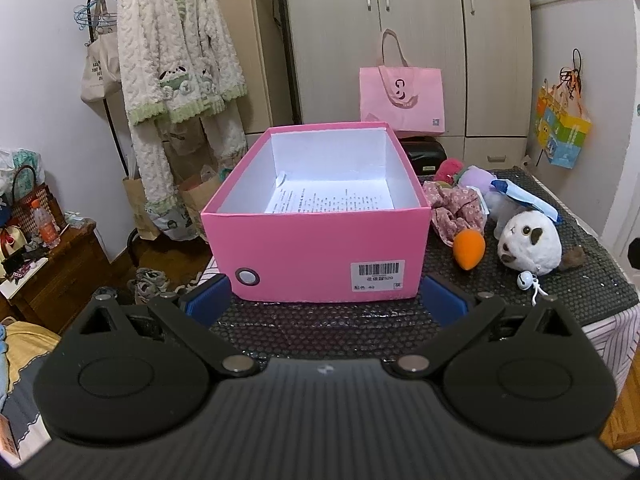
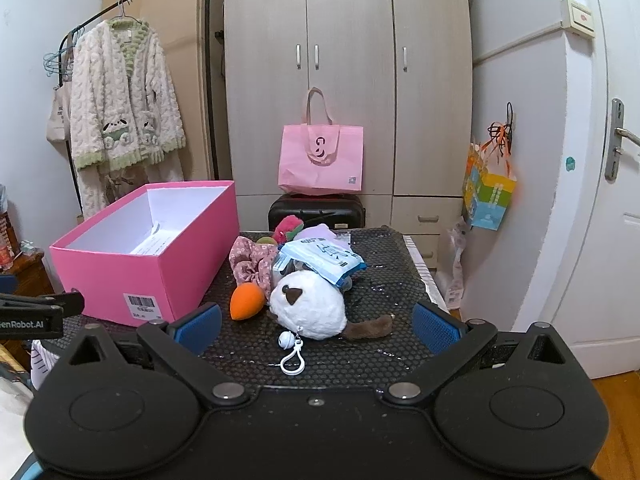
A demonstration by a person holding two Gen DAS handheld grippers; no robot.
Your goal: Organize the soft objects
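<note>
A pink box (image 1: 316, 248) (image 2: 120, 276) stands open on the black mat, holding only a printed sheet (image 1: 332, 200). Right of it lies a heap of soft things: a white plush animal (image 1: 528, 244) (image 2: 308, 304) with a bell clip (image 2: 294, 350), an orange plush carrot (image 1: 469, 249) (image 2: 246, 300), floral cloth (image 1: 454, 210) (image 2: 252, 260), a blue-white packet (image 2: 320, 260) and red and purple plush behind. My left gripper (image 1: 326, 302) is open, facing the box's front wall. My right gripper (image 2: 316, 326) is open, just short of the white plush.
The black dotted mat (image 2: 384, 280) covers a small table. Behind stand a wardrobe (image 2: 348, 60), a pink tote bag (image 2: 320, 160) on a black case, and a clothes rail with a fluffy robe (image 1: 176, 64). A door (image 2: 600, 200) is at the right; a wooden cabinet (image 1: 52, 272) at the left.
</note>
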